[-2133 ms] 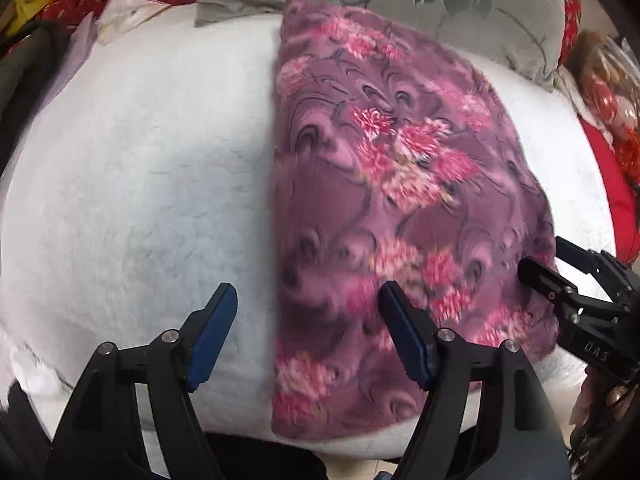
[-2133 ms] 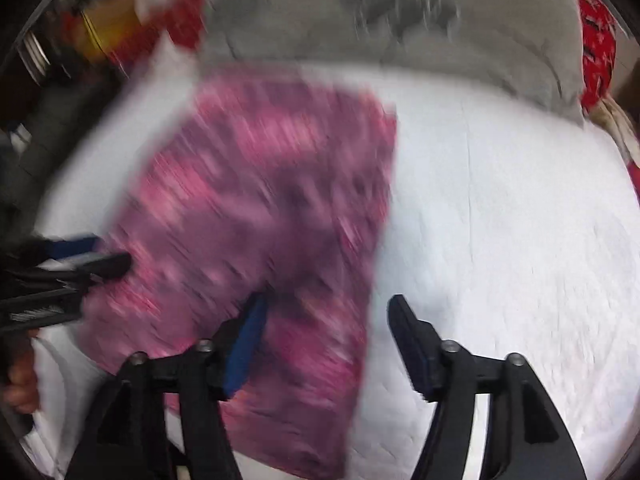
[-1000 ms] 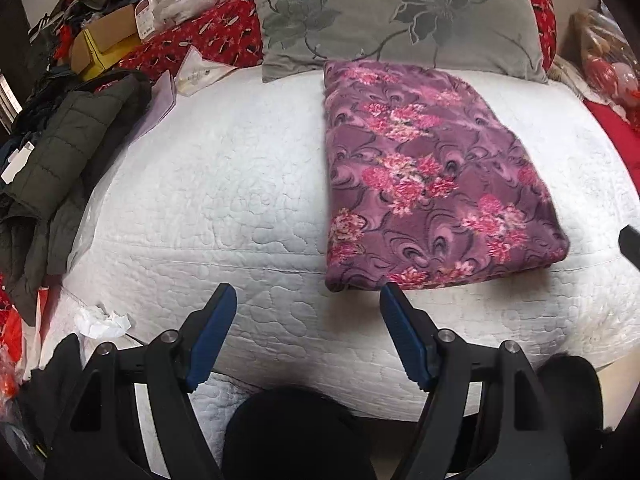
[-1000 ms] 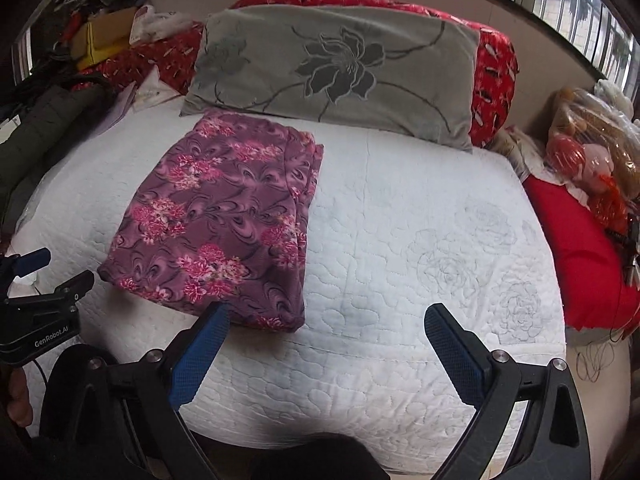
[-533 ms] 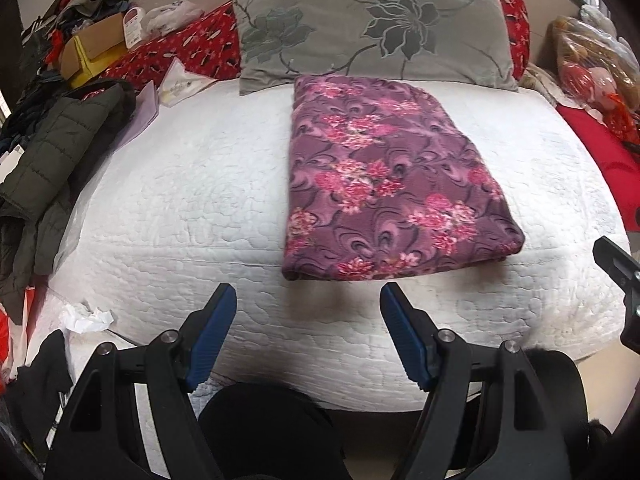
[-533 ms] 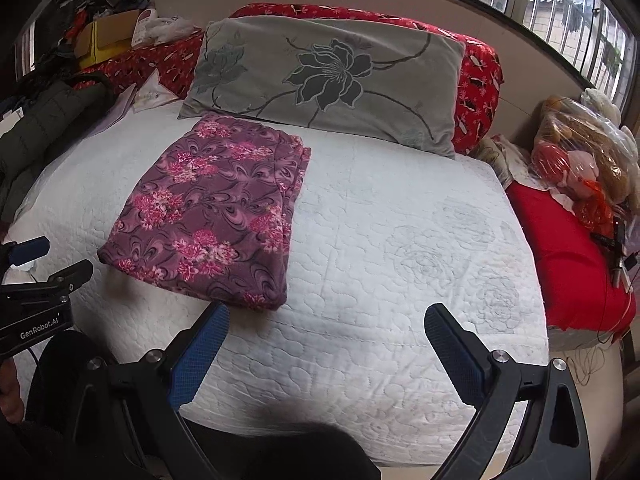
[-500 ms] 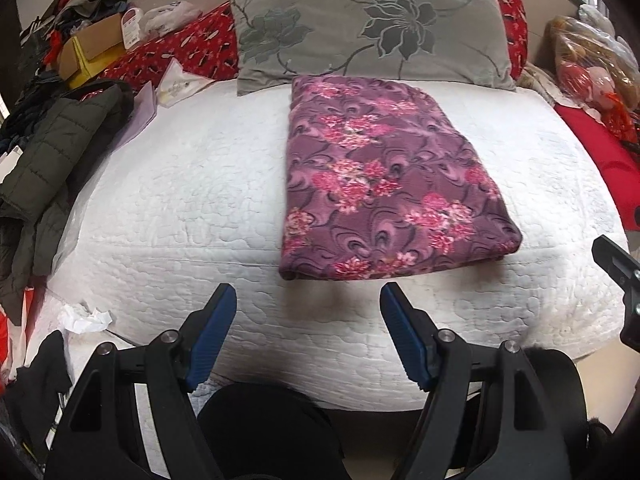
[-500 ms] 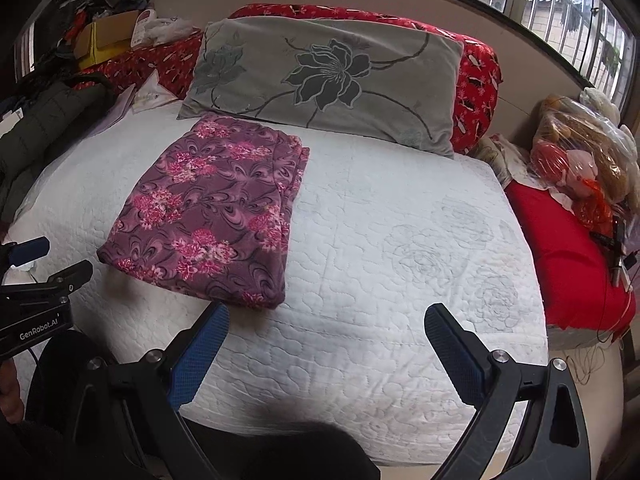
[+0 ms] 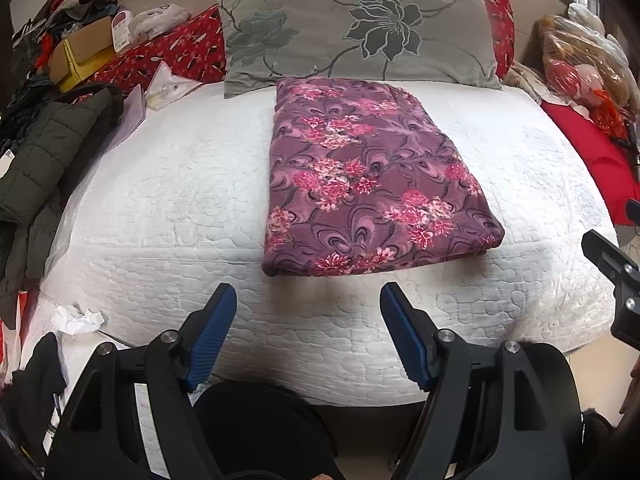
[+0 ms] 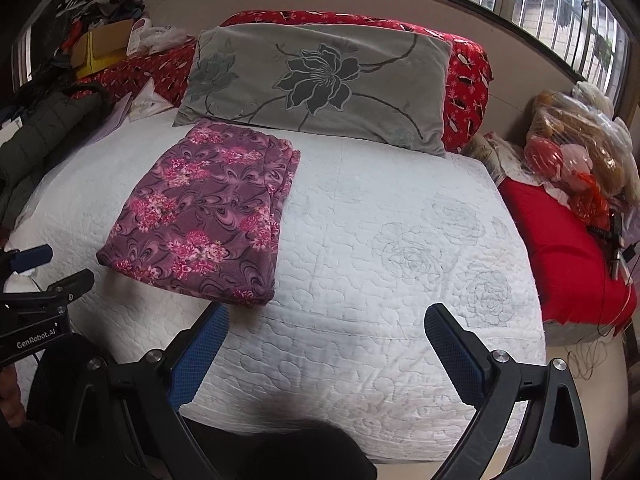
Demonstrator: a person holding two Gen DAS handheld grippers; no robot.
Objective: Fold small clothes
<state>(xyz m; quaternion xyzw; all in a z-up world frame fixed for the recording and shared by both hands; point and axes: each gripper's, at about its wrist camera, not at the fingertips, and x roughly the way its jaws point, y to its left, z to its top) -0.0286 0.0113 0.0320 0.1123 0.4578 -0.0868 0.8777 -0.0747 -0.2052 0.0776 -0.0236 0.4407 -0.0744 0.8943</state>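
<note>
A purple garment with pink flowers (image 9: 360, 184) lies folded in a flat rectangle on the white quilted bed (image 9: 168, 200), its far end against a grey pillow. It also shows in the right wrist view (image 10: 208, 208), left of the middle. My left gripper (image 9: 308, 336) is open and empty, held back off the bed's near edge, just in front of the garment. My right gripper (image 10: 326, 356) is wide open and empty, also off the near edge, to the right of the garment. Neither touches the cloth.
A grey flowered pillow (image 9: 356, 28) and a red patterned one (image 10: 466, 68) lie at the head. A dark padded jacket (image 9: 36, 160) hangs over the left side. A red cushion (image 10: 560, 248) and a plastic bag of soft toys (image 10: 580, 152) sit right.
Both grippers have pulled back from the garment to beyond the bed's near edge. The garment lies let go and folded. The right gripper has opened wider. In the last half second little has moved.
</note>
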